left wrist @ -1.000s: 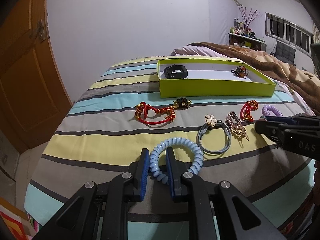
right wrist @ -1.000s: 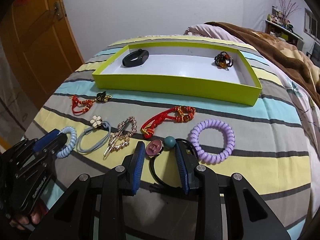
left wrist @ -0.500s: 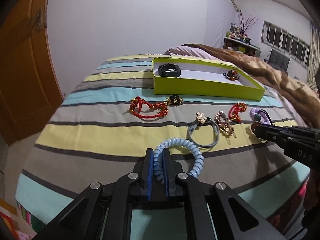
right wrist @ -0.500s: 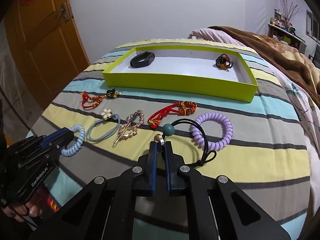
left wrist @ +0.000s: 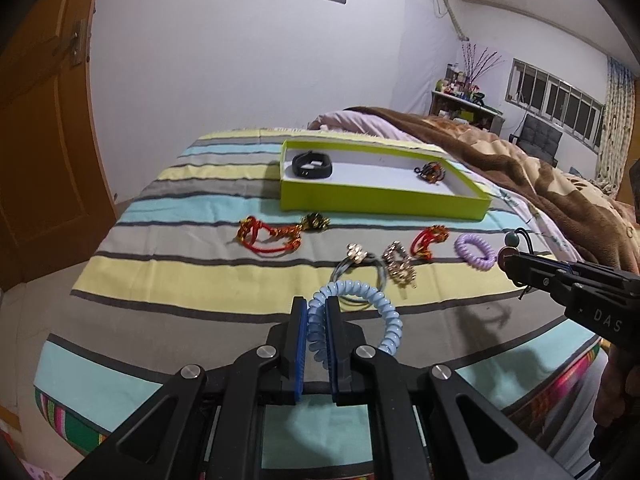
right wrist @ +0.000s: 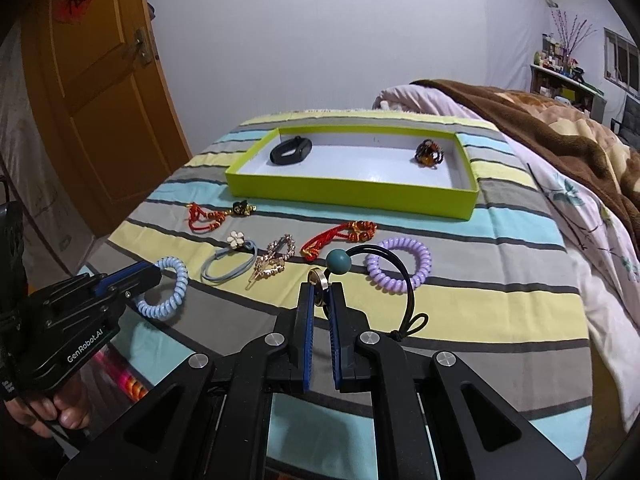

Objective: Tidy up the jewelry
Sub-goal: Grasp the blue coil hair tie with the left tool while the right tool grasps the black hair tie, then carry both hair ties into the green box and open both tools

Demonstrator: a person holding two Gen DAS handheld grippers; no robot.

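Observation:
My left gripper [left wrist: 317, 308] is shut on a light blue coil hair tie [left wrist: 384, 312] and holds it above the striped bed; it also shows in the right wrist view [right wrist: 132, 280]. My right gripper [right wrist: 320, 296] is shut on a black cord hair tie [right wrist: 400, 272] with a teal bead [right wrist: 338, 261] and a gold disc, lifted off the bed. The lime green tray [right wrist: 352, 196] lies beyond, with a black band [right wrist: 291, 150] and a dark beaded piece [right wrist: 428, 153] inside.
On the striped cover lie a red knotted bracelet [right wrist: 206, 216], a grey flower hair tie [right wrist: 232, 264], a gold rhinestone clip [right wrist: 274, 258], a second red bracelet [right wrist: 340, 236] and a purple coil tie [right wrist: 398, 266]. A brown blanket [right wrist: 560, 136] lies to the right. An orange door [right wrist: 92, 100] stands to the left.
Both grippers closed on their hair ties, the left on the blue coil and the right on the black cord tie, and lifted them off the bed, pulling up and back.

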